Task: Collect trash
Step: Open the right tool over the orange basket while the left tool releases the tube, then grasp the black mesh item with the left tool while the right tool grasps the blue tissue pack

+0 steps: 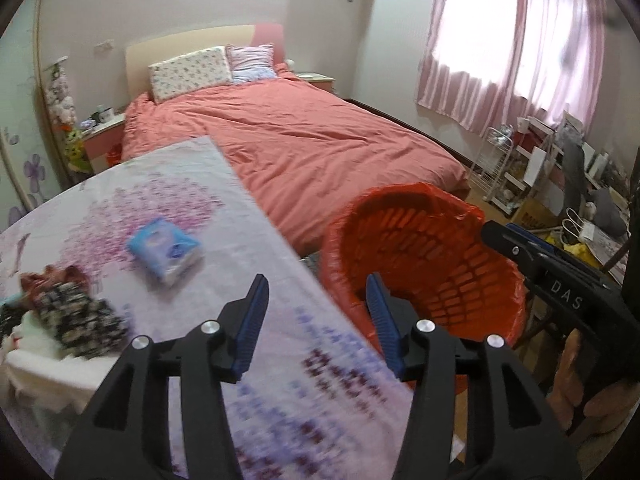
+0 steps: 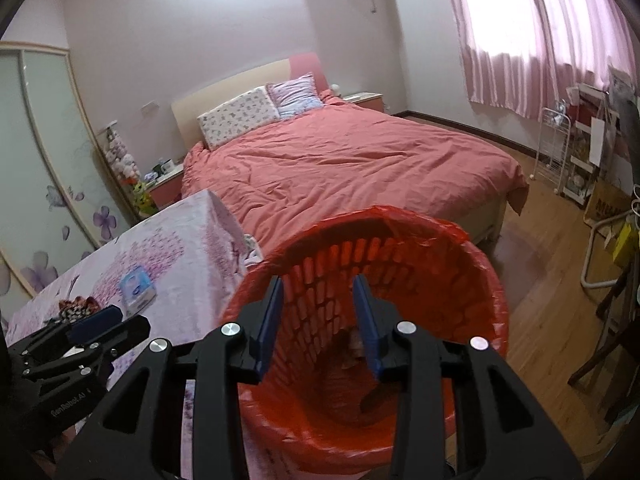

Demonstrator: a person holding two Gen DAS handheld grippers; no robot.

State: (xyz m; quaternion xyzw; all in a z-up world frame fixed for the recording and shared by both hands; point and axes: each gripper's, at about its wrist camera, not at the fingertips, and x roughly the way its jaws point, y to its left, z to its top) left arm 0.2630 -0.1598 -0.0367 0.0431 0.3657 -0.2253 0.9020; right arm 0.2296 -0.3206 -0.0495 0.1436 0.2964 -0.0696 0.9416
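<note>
Two tongs stand open and empty near the red bin [image 2: 460,280].
Left tongs [image 1: 318,300] at lower centre above the table [image 1: 120,208] edge; right tongs [image 2: 318,304] over the bin's mouth.

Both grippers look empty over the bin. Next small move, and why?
Probably swing the left gripper toward the dark crumpled item on the table. Both grippers stand open with nothing between the fingers, the right gripper over the bin, so another pickup seems due.
</note>
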